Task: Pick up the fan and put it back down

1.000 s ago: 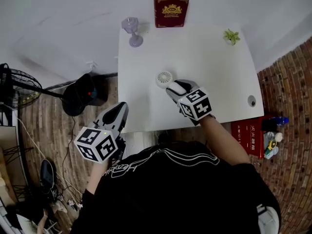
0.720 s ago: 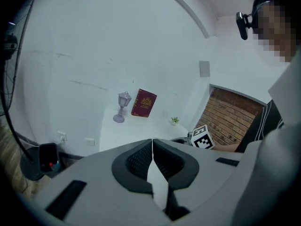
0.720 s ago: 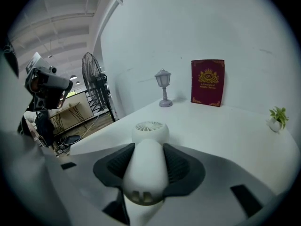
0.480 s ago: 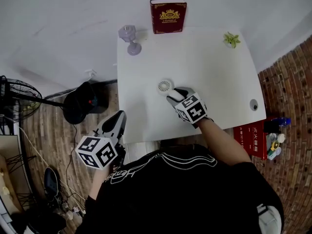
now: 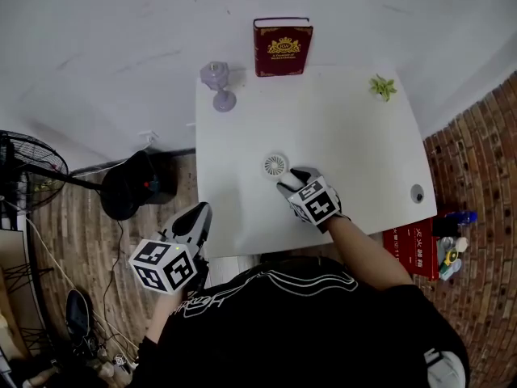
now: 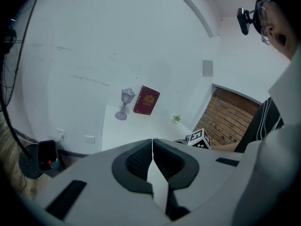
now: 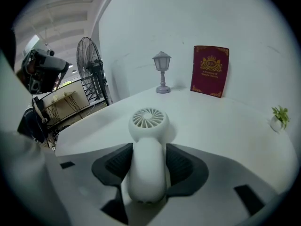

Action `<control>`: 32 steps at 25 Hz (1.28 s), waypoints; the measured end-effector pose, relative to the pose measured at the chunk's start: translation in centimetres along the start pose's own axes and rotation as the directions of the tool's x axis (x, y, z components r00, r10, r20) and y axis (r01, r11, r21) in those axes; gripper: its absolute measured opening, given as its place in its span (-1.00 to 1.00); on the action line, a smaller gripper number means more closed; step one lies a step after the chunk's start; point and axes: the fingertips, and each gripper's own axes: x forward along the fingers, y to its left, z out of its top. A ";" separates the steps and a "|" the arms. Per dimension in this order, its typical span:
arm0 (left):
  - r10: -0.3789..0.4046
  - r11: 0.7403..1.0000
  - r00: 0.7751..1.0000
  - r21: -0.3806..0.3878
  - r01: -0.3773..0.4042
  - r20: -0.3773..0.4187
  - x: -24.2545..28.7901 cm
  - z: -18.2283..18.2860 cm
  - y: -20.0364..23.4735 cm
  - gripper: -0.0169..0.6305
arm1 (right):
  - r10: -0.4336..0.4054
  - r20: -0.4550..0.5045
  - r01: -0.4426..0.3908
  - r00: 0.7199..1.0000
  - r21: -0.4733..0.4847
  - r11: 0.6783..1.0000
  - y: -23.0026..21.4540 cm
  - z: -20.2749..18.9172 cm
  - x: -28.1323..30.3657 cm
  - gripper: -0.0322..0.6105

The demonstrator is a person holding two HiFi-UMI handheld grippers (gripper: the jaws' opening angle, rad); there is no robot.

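The small white plastic fan [image 7: 148, 118] rests on the white tabletop [image 7: 225, 126], handle lightly held in the right claw [image 7: 148, 150], whose jaws have just been opening — pulling away too soon could drag or roll it; the left claw [image 6: 153, 142] is closed, empty.

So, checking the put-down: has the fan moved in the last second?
Yes. The fan has sunk toward the table, looking smaller; across it, hardly shifted from the lamp.

Lamp [image 5: 216, 83], red book [image 5: 283, 47], small plant [image 5: 382, 87], possibly bag [image 5: 137, 186]

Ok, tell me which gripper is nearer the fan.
Right. The right gripper holds the fan between jaws just eased wider; the left gripper hangs beside the table edge.
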 end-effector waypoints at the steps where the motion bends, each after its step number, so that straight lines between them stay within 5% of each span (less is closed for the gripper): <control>1: -0.003 1.000 1.000 0.001 0.003 -0.001 0.0 0.1 0.0 -0.84 | -0.003 0.003 0.003 1.000 0.007 1.000 -0.1 0.1 -0.1 -0.17; 10: -0.025 1.000 1.000 -0.004 0.025 -0.015 -0.6 -0.7 -0.6 -0.85 | -0.030 0.099 0.026 0.995 0.046 0.999 0.6 2.5 -3.7 0.06; 21: -0.059 0.998 0.998 0.018 0.059 0.002 -3.3 -2.5 -4.0 -0.84 | 0.032 0.418 -0.082 0.908 0.103 0.991 6.4 7.8 -14.8 -0.89; 32: -0.091 0.994 0.995 0.057 0.089 0.041 -6.3 -3.6 -8.0 -0.85 | 0.148 0.558 -0.246 0.816 0.105 0.963 11.6 8.0 -21.8 -0.89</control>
